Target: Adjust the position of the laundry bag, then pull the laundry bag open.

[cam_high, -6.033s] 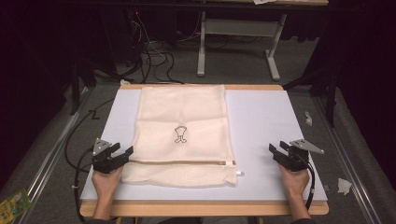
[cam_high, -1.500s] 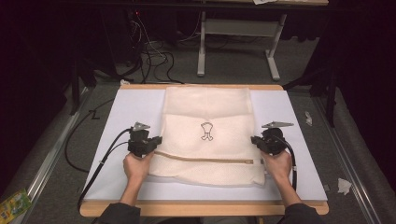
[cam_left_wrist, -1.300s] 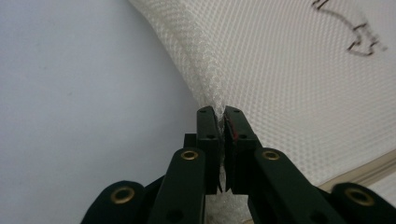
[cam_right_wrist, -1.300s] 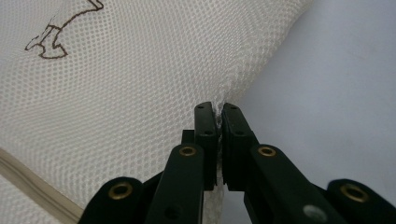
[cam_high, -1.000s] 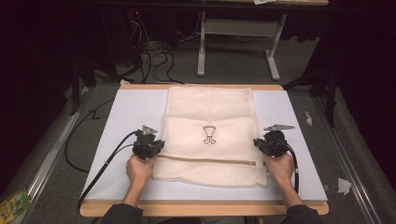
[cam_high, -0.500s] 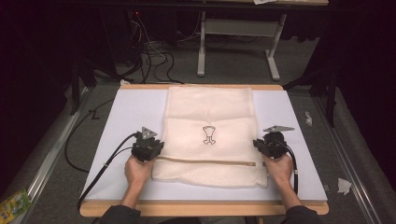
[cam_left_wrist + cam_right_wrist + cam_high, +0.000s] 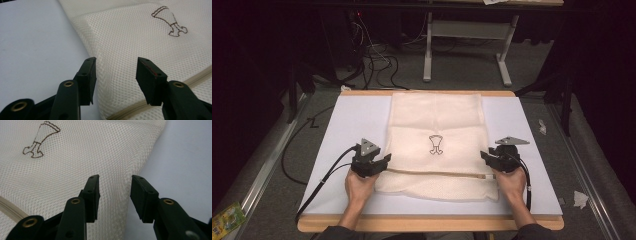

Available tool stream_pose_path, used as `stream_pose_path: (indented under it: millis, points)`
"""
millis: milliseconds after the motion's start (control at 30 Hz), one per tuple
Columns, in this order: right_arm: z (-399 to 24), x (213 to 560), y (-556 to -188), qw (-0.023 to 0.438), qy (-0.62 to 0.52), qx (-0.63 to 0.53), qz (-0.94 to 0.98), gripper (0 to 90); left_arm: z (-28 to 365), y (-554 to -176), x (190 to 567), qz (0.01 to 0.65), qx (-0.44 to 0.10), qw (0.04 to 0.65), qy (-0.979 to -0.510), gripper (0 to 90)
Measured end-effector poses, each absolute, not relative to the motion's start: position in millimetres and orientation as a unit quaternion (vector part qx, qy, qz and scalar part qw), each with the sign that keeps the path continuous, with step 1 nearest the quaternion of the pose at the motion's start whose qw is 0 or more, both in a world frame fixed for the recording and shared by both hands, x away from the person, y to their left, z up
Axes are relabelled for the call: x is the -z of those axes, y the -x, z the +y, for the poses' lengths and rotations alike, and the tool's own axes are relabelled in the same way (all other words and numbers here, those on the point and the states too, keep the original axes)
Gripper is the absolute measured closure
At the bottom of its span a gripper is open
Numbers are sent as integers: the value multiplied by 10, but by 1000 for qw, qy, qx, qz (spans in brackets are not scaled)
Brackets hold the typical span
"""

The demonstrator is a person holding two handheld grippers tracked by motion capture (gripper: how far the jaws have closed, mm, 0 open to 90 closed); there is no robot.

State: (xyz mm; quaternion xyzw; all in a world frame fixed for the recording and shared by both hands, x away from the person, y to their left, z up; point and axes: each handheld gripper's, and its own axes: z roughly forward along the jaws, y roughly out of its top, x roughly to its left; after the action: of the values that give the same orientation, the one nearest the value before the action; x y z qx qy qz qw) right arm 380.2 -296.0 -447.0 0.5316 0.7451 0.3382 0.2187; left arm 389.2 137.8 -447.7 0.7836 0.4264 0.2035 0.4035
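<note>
A cream mesh laundry bag (image 7: 438,145) is laid flat on the white table (image 7: 347,120). The left gripper (image 7: 377,162) and right gripper (image 7: 490,159) have just been spread at its near edges, pinching nothing.

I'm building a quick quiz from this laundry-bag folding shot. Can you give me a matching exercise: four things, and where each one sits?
Things:
1. left hand-held gripper
2. right hand-held gripper
3. brown emblem
4. zipper band

Places:
A. middle of the mesh bag
B. bag's right edge
C. across the bag, near its front end
D. bag's left edge

Pairs: 1-D, 2-B, 3-A, 4-C
</note>
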Motion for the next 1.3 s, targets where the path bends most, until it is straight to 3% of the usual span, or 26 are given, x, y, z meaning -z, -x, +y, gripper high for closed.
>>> stream_pose_path:
  millis: [400, 1300]
  points:
    - [-3071, 4452, -3600, 222, -528, -353, 740, 547, 1231, -3740, 4535, 410, -182, 425, -786, 440]
    - [-3189, 4724, -3260, 192, -542, -379, 725, 500, 874, -3677, 4646, 392, -147, 437, -796, 413]
